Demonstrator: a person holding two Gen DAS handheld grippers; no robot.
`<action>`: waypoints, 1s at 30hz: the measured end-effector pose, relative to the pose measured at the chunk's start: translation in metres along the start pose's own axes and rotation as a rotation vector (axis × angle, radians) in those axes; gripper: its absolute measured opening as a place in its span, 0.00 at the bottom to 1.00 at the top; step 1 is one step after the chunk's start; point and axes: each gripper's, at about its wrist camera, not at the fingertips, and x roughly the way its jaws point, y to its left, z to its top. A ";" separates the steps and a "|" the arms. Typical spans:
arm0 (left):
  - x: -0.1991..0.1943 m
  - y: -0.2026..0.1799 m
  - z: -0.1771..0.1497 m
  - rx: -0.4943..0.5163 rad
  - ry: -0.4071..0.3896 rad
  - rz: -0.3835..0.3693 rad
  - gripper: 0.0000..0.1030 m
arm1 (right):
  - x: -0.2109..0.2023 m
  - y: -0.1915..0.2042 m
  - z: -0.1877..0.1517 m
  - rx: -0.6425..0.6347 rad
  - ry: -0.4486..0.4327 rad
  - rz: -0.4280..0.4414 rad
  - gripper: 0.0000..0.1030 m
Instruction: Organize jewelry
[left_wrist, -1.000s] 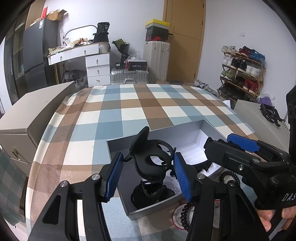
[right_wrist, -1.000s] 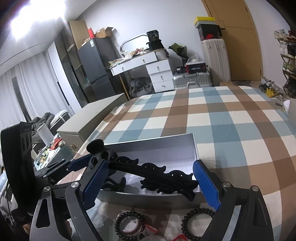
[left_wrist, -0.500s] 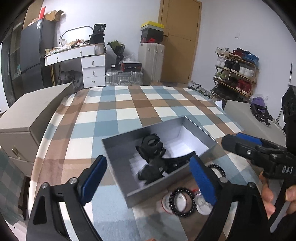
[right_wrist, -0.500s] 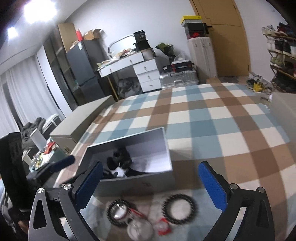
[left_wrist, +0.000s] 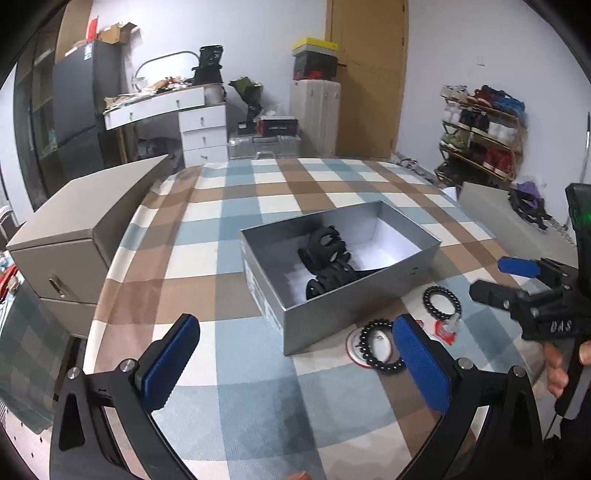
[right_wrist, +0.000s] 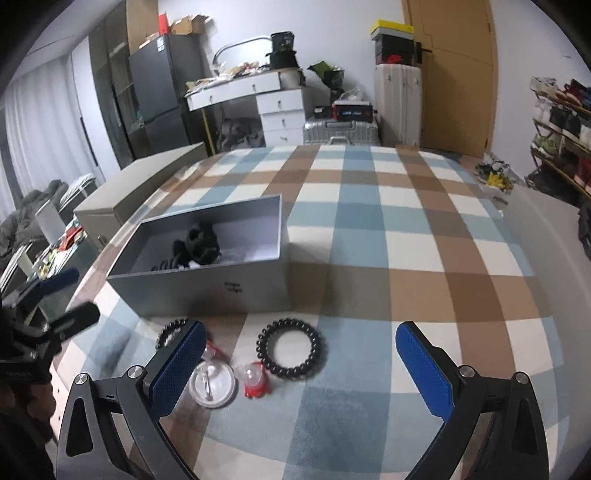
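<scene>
An open grey box stands on the checked tablecloth, with black hair claws lying inside. In front of it lie two black beaded bracelets, one resting on a clear round lid, beside a small red piece. My left gripper hovers before the box's near corner, jaws opening, nothing between them. My right gripper is open above the bracelets, holding nothing, and also shows at the right edge.
A beige cabinet borders the table's left side and a beige box its right. A person's hand holds the right gripper's handle. Checked cloth stretches behind and right of the box.
Both grippers let go of the black hair clips, which now lie in the box. Both pulled back from the box and their jaws spread wide.
</scene>
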 end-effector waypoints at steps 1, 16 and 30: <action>0.000 0.000 -0.001 0.001 0.007 -0.003 0.99 | 0.001 0.001 -0.001 -0.009 0.006 -0.002 1.00; 0.004 -0.007 -0.014 0.053 0.027 -0.014 0.99 | 0.006 0.035 -0.020 -0.236 0.068 0.123 0.65; 0.007 -0.009 -0.016 0.049 0.044 -0.027 0.99 | 0.020 0.038 -0.026 -0.247 0.109 0.113 0.43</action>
